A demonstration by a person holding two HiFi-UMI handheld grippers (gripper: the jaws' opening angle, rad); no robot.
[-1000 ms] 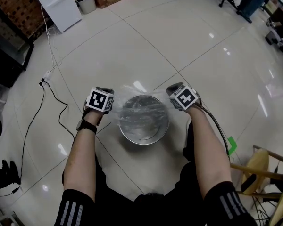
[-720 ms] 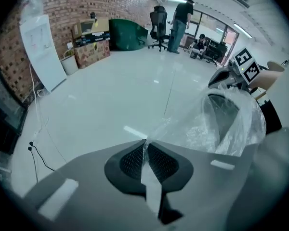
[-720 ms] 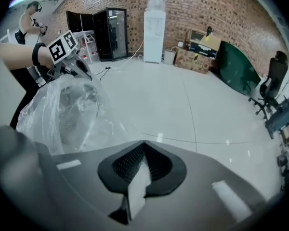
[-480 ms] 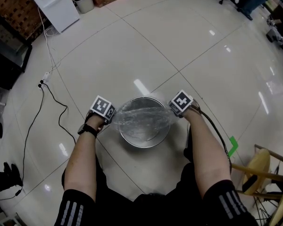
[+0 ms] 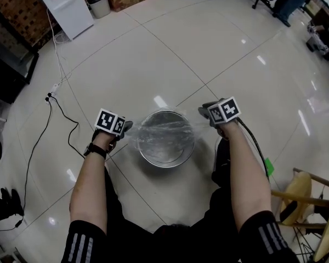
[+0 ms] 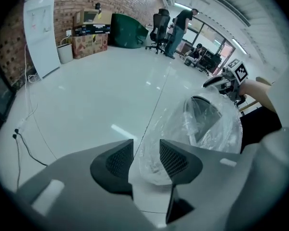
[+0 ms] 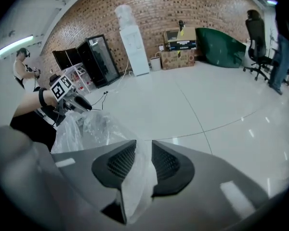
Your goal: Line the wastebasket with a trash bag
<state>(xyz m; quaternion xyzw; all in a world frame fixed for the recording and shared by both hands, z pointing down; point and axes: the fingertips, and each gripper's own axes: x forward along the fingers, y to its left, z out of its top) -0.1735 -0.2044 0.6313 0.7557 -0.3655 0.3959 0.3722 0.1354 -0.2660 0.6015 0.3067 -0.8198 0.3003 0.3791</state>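
1. Two handheld grippers flank a round metal wastebasket standing on the glossy tiled floor. The left gripper is just beside its left rim and the right gripper is just off its upper right rim.
2. A clear trash bag lies crumpled across the wastebasket's mouth. Its film reaches outward past the rim toward both grippers.
3. In the left gripper view the jaws stand clearly apart, having just been opening. The bag's edge sits loosely in the gap, not pinched by the pads.
4. In the right gripper view the jaws are only narrowly apart, also having just been opening. A fold of film hangs down through the slot between them.
5. A black cable trails over the floor to the left, and a white water dispenser stands by the brick wall.
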